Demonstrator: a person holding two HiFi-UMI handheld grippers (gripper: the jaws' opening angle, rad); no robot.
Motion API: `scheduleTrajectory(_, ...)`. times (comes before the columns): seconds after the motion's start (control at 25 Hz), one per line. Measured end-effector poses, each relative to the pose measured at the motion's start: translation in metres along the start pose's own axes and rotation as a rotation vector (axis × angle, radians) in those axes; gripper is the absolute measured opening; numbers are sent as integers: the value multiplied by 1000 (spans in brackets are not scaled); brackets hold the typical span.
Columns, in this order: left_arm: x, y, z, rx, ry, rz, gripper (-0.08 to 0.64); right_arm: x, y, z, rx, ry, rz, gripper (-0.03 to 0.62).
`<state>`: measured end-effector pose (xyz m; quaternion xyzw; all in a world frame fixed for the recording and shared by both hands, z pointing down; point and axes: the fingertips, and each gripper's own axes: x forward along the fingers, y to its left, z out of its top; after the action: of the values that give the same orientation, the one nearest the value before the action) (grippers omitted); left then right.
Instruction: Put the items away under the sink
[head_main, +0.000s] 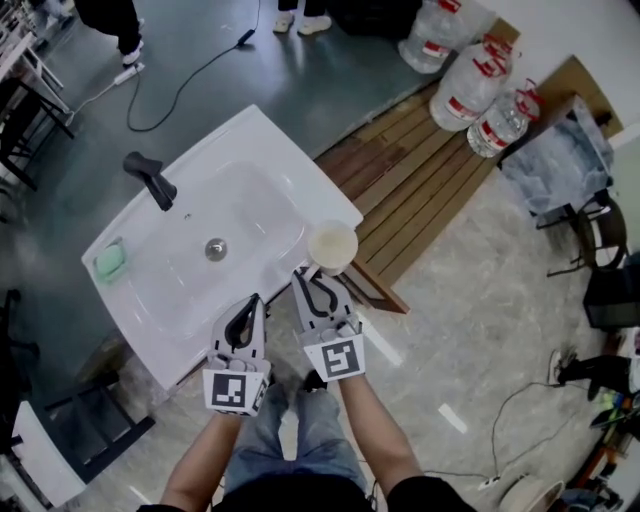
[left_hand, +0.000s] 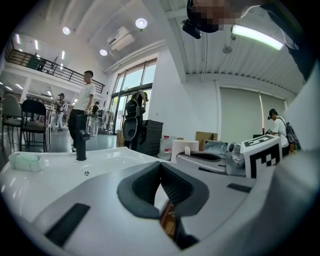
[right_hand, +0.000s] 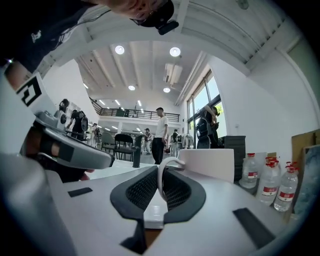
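A white mug (head_main: 332, 247) is at the near right corner of the white sink (head_main: 250, 150); whether it rests on the rim I cannot tell. My right gripper (head_main: 312, 278) is shut on the mug's thin curved handle (right_hand: 161, 176), with the mug body (right_hand: 209, 163) just beyond the jaws. My left gripper (head_main: 254, 303) is beside it to the left, over the sink's front edge. Its jaws (left_hand: 160, 171) are shut with nothing between them. From the left gripper view the mug (left_hand: 185, 148) and the right gripper (left_hand: 220, 161) show at the right.
A black faucet (head_main: 150, 178) and a green soap bar (head_main: 110, 262) sit on the sink's far side. A wooden platform (head_main: 430, 180) with several large water bottles (head_main: 470, 85) lies to the right. People stand beyond the sink, and a cable (head_main: 190, 75) runs on the floor.
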<state>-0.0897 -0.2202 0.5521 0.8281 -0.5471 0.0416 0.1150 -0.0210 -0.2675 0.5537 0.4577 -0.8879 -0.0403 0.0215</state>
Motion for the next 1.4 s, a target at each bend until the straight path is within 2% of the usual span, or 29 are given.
scheduleTrajectory(0.16, -14, -14, 3, -3, -21, -36, 6, -29, 11, 18, 83, -70, -36, 37)
scheduleTrajectory(0.36, -26, -38, -26, 9, -28, -86, 6, -76, 34, -7, 121, -22, -24, 37)
scheduleTrajectory(0.64, -18, -48, -125, -1, -46, -119, 6, -109, 58, -118, 121, 22, 2, 37)
scheduleTrajectory(0.96, 8, -36, -232, 22, -29, -119, 6, -87, 65, -244, 131, 3, 40, 37)
scheduleTrajectory(1.2, 17, -26, -277, 29, -14, -104, 6, -43, 61, -316, 114, 0, 95, 37)
scheduleTrajectory(1.4, 20, -29, -290, 42, -31, -116, 6, -4, 58, -332, 58, -67, 139, 37)
